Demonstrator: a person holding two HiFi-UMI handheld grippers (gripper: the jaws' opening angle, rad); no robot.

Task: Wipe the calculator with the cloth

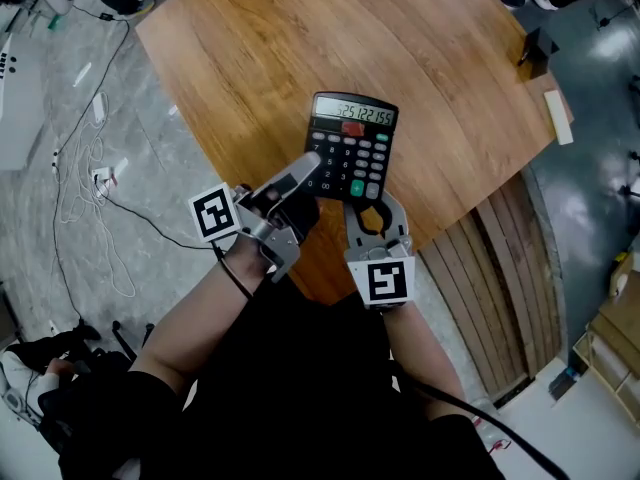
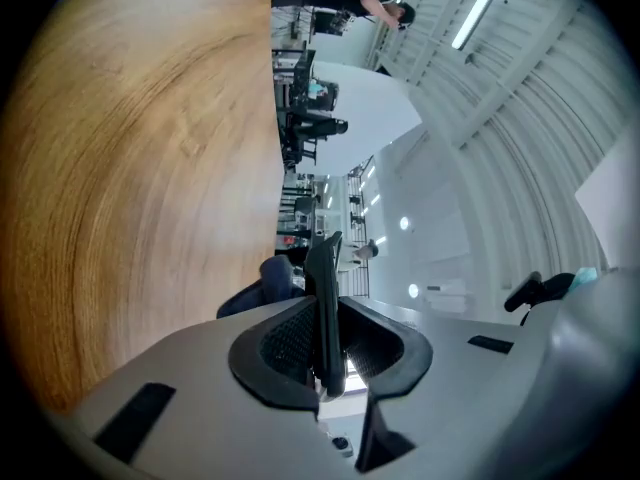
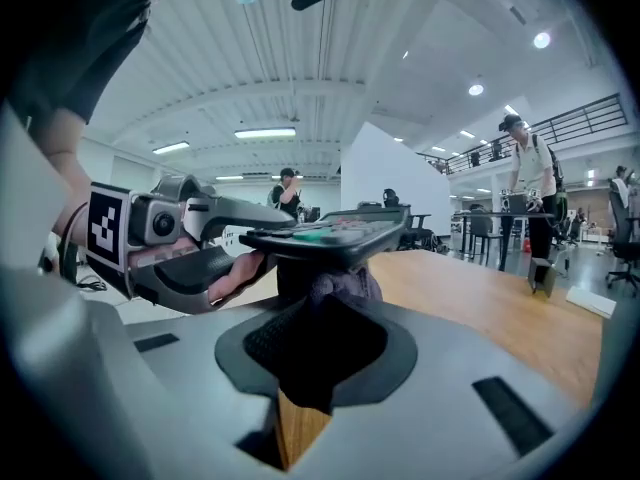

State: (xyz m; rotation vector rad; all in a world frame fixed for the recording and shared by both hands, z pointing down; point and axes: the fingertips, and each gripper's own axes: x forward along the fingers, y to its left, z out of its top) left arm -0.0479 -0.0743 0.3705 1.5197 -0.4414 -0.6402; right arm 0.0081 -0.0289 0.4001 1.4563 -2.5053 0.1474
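Note:
A black calculator (image 1: 352,143) with a lit display is held above the near edge of the wooden table (image 1: 250,48). My left gripper (image 1: 312,164) is shut on its left side; in the left gripper view the calculator (image 2: 324,298) stands edge-on between the pads. My right gripper (image 1: 367,209) sits just below the calculator's near end. In the right gripper view its jaws are shut on a bunched dark purple cloth (image 3: 336,294), which presses up against the underside of the calculator (image 3: 335,236). The head view does not show the cloth clearly.
Cables (image 1: 90,178) lie on the grey floor to the left. A small dark object (image 1: 535,48) and a white block (image 1: 558,116) sit at the table's far right edge. Wooden slats (image 1: 510,288) run below the table's right side. A person (image 3: 525,183) stands beyond the table.

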